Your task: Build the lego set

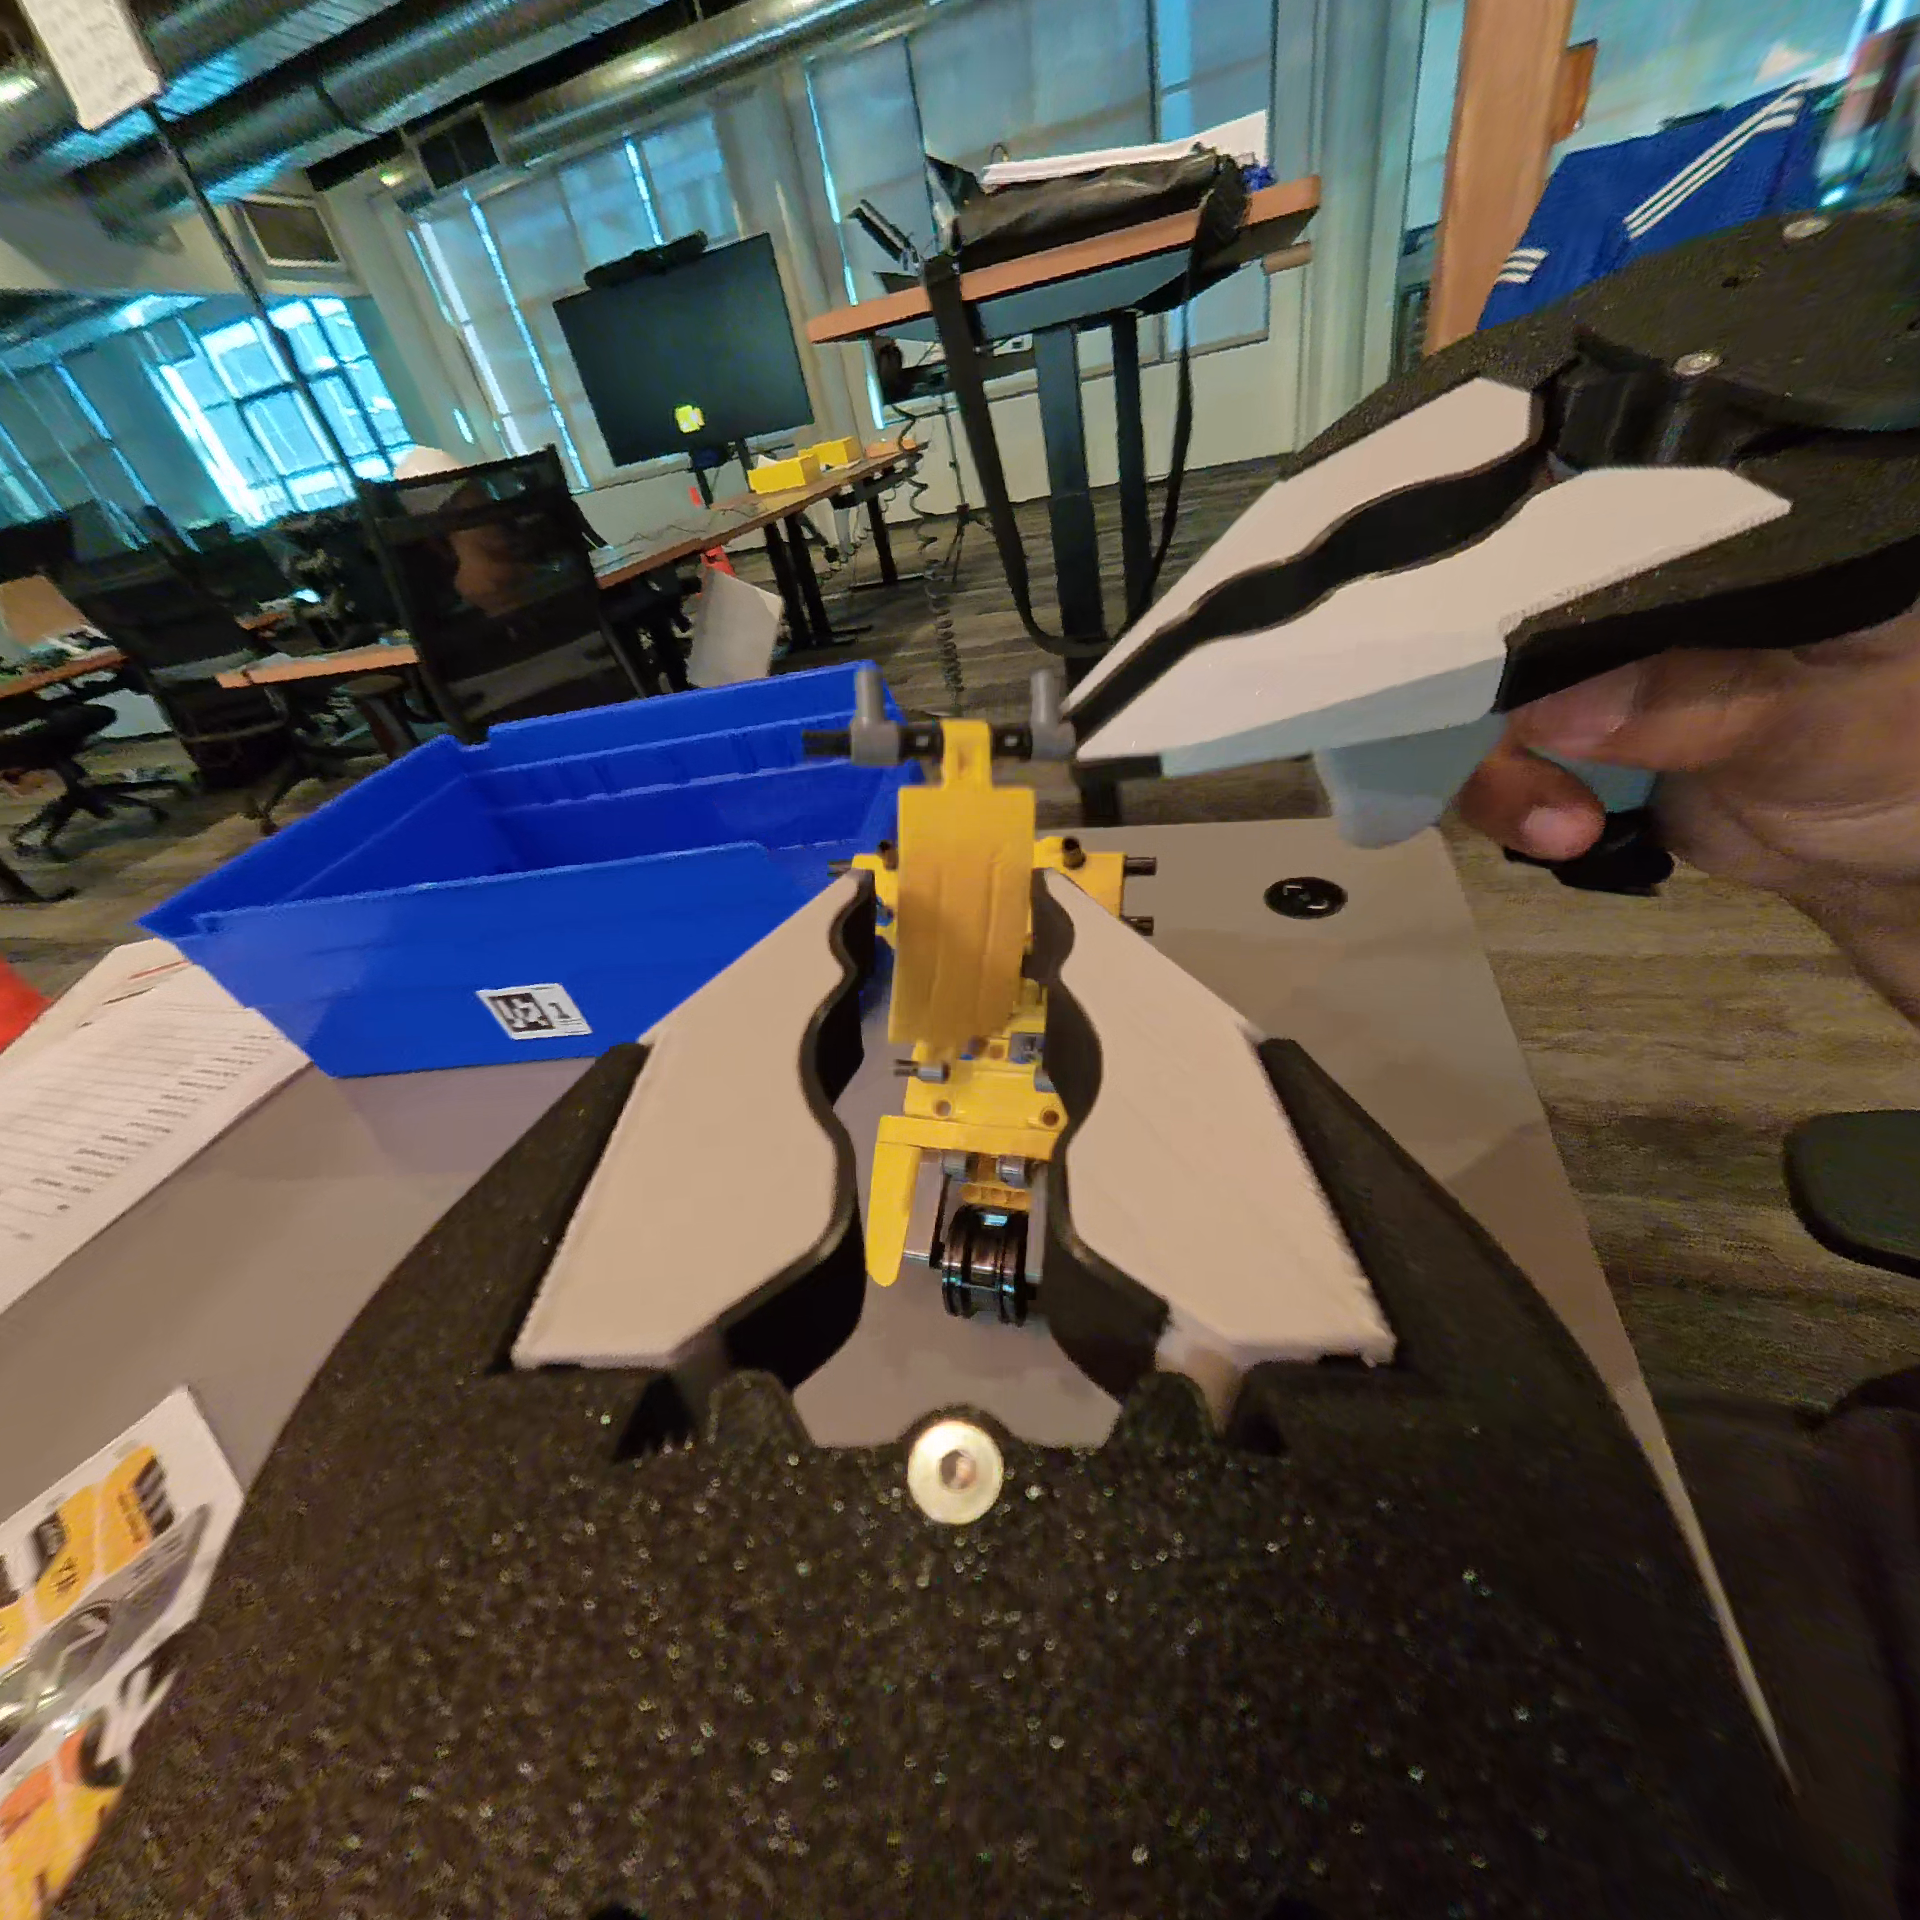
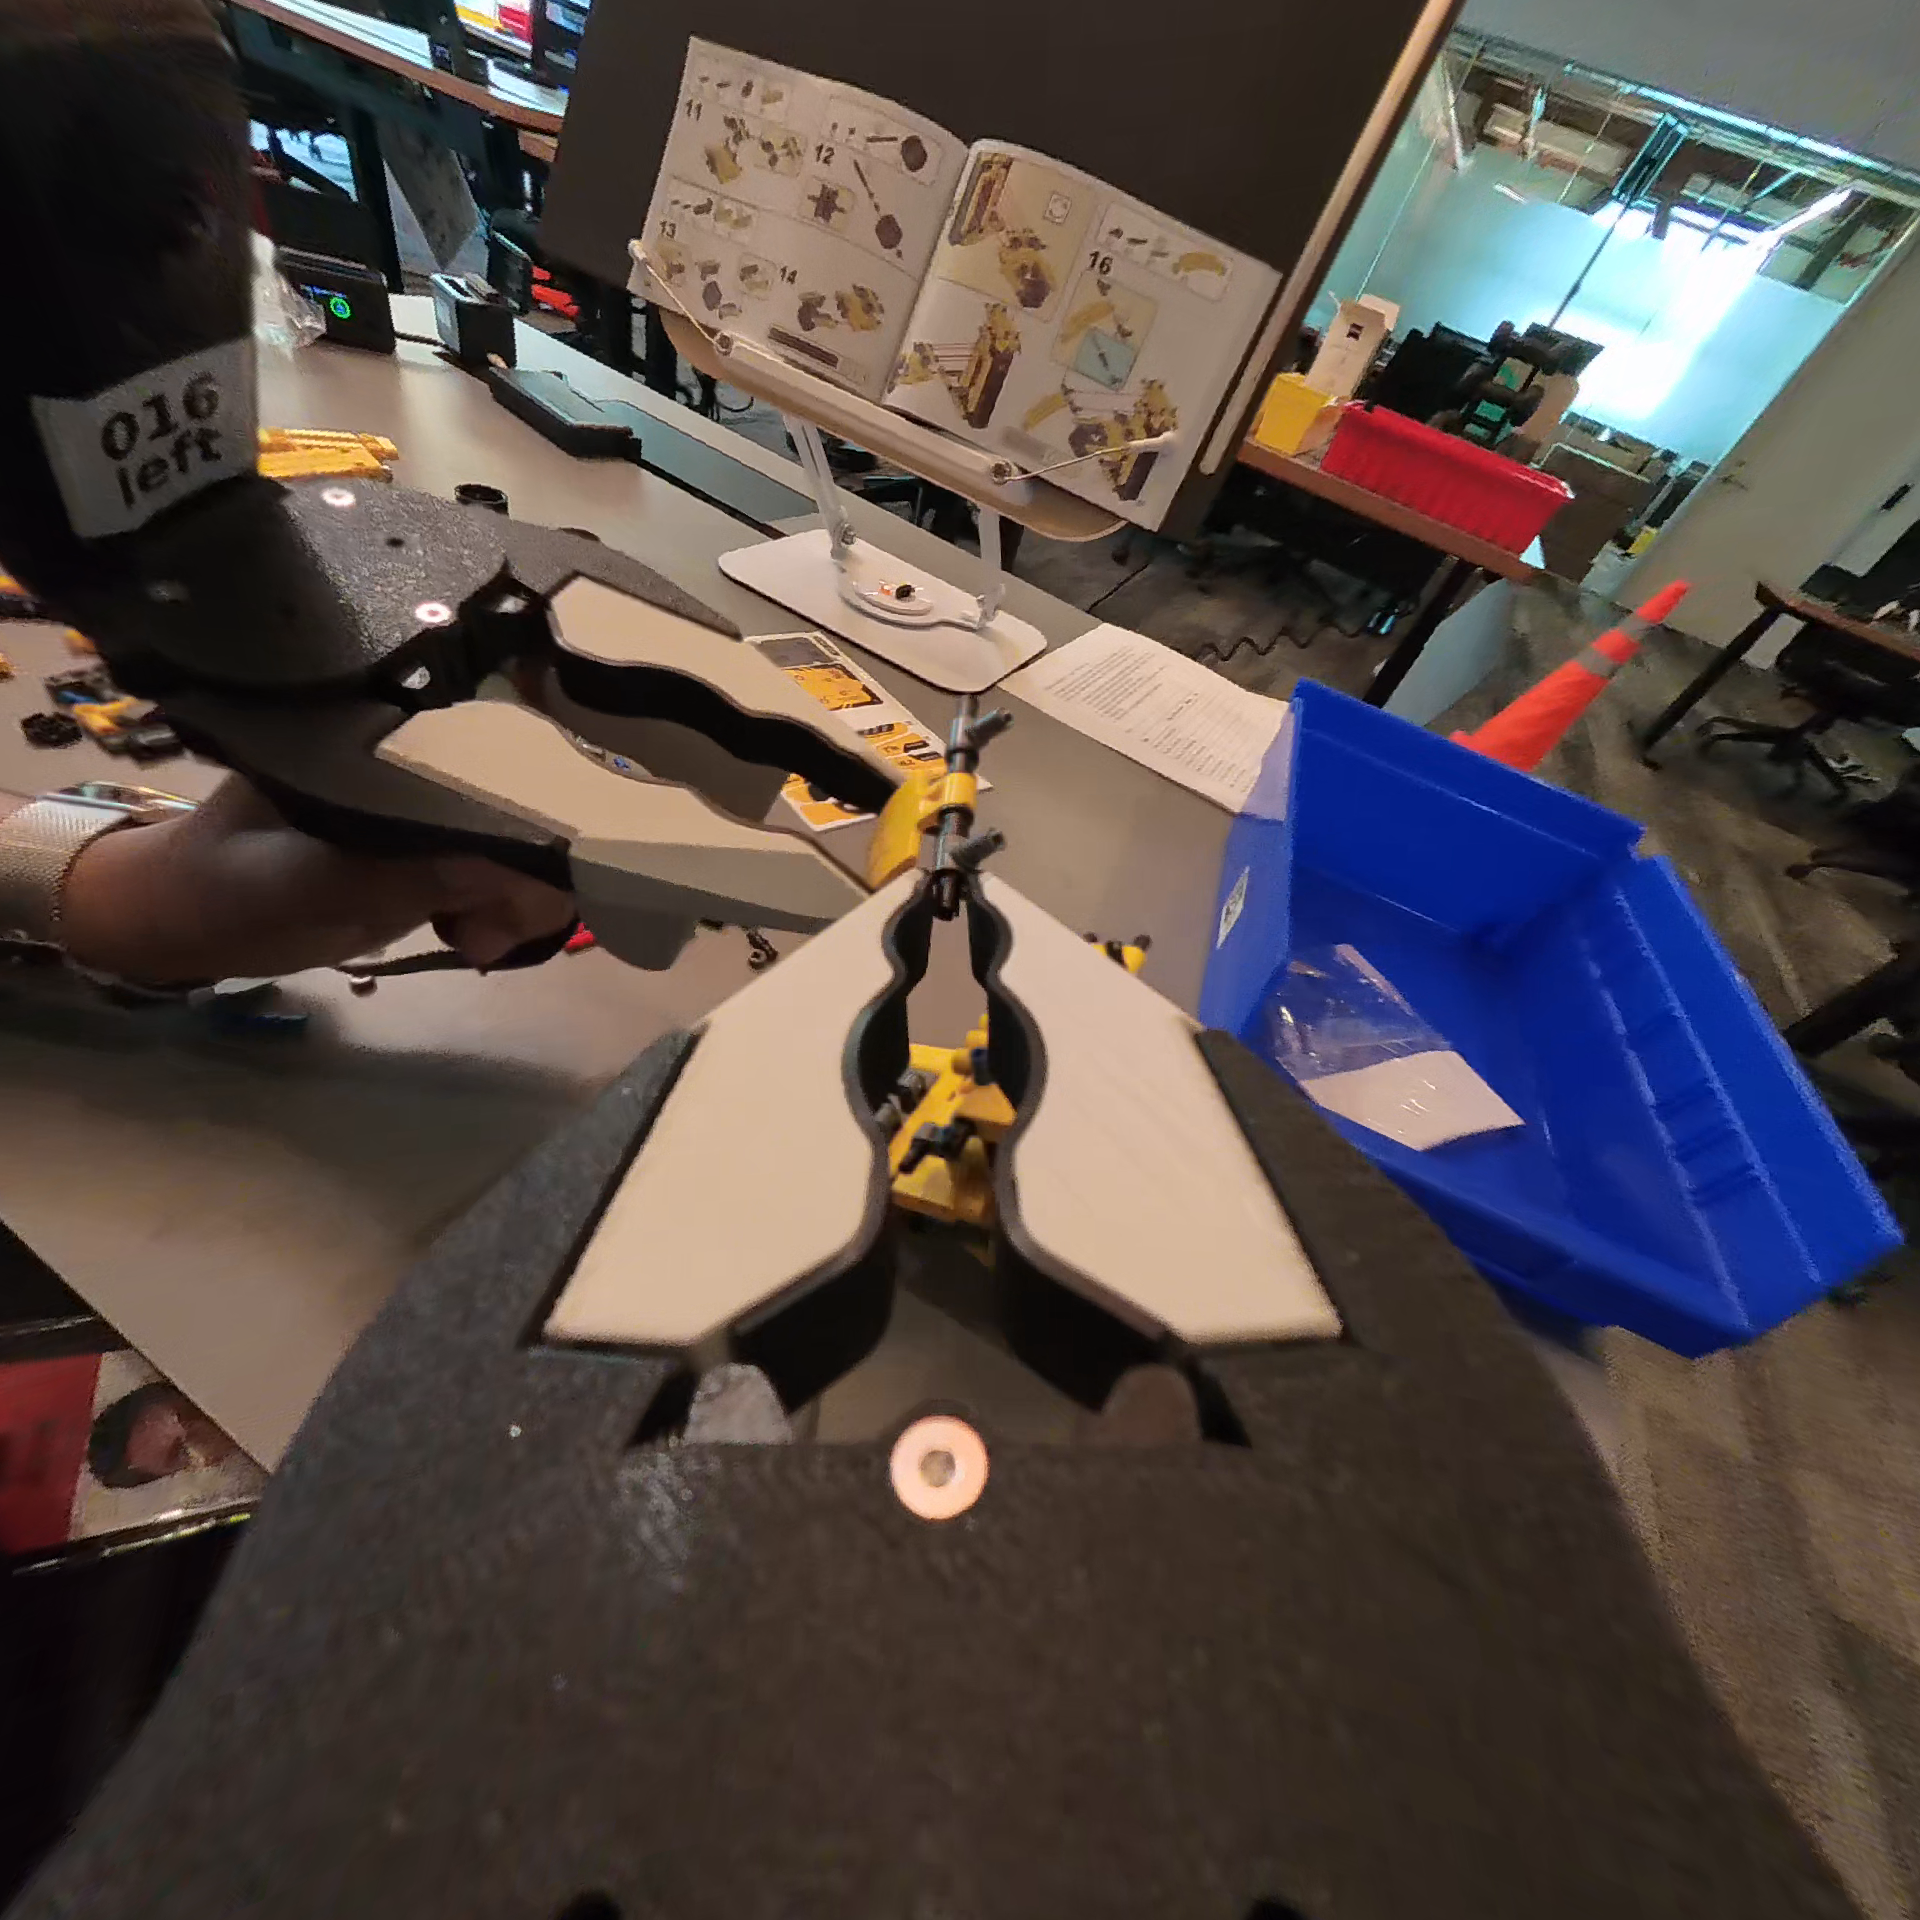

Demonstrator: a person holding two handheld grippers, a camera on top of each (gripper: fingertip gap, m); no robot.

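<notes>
Gripping the yellow brick model (image 1: 961, 997) between its grey fingers (image 1: 727, 1122), the left hand-held gripper (image 1: 951, 904) has it clamped at the body, with the small black wheel (image 1: 987, 1273) at the near end and the model's yellow arm rising past the fingertips. At the top of that arm sits a black cross-axle (image 1: 914, 740) with grey connectors on either side. The right hand-held gripper (image 2: 943, 894) comes in from the right, its fingertips pinched on the end of that axle, a person's hand (image 1: 1704, 769) wrapped round its grip. Both hover over the grey worktop (image 1: 1351, 997). Just beyond the model, to the left, a blue bin (image 1: 499, 914) rests on the worktop with a square marker sticker on its near wall; from the right wrist view a clear plastic bag (image 2: 1371, 1049) lies inside it. Farther off, an open instruction booklet (image 2: 935, 270) stands on a white stand (image 2: 883, 603), loose yellow and black parts (image 2: 322, 452) scattered away to the left.
</notes>
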